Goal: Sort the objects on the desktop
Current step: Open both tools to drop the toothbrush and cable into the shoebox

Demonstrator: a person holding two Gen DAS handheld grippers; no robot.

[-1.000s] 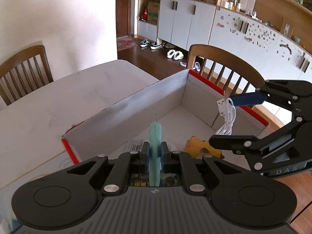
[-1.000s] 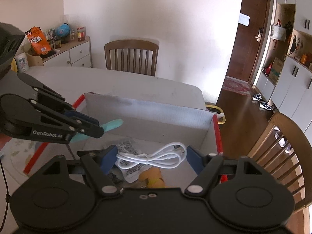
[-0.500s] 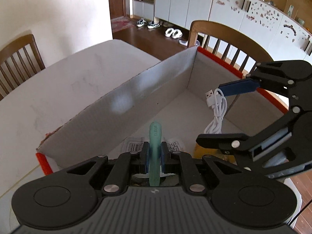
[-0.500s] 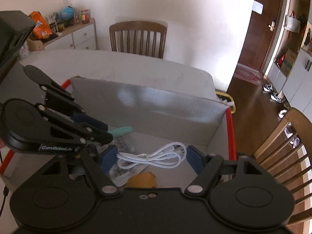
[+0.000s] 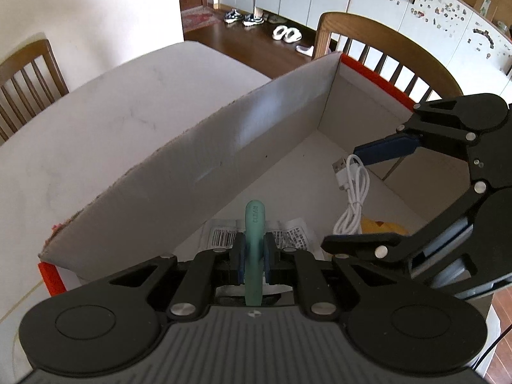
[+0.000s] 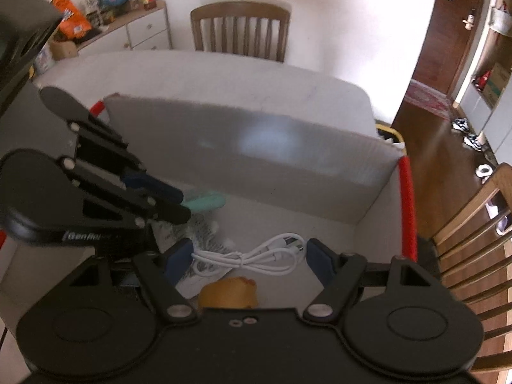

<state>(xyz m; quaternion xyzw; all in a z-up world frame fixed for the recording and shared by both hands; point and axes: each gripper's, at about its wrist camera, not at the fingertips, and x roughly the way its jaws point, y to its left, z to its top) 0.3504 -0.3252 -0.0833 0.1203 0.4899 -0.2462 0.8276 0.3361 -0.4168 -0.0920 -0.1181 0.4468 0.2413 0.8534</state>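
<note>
My left gripper (image 5: 254,256) is shut on a mint-green handled tool (image 5: 254,224) and holds it inside the cardboard box (image 5: 204,172), near the long wall; the tool also shows in the right wrist view (image 6: 204,203). My right gripper (image 6: 244,257) is open and low in the box, its fingers either side of a coiled white USB cable (image 6: 252,257) that hangs or lies between them. The cable (image 5: 350,198) also shows in the left wrist view below the right gripper's blue pad (image 5: 384,152). A yellow toy (image 6: 228,292) and a printed paper packet (image 5: 256,235) lie on the box floor.
The box has red-edged ends (image 6: 408,211) and stands on a white table (image 5: 105,118). Wooden chairs stand at the table's far side (image 6: 240,30) and beside the box (image 5: 384,54). A sideboard with snacks (image 6: 105,22) is at the back left.
Both grippers have lowered deeper into the box. The left one carries the green tool down toward the packet; the right one, still open, has sunk with the cable between its fingers.
</note>
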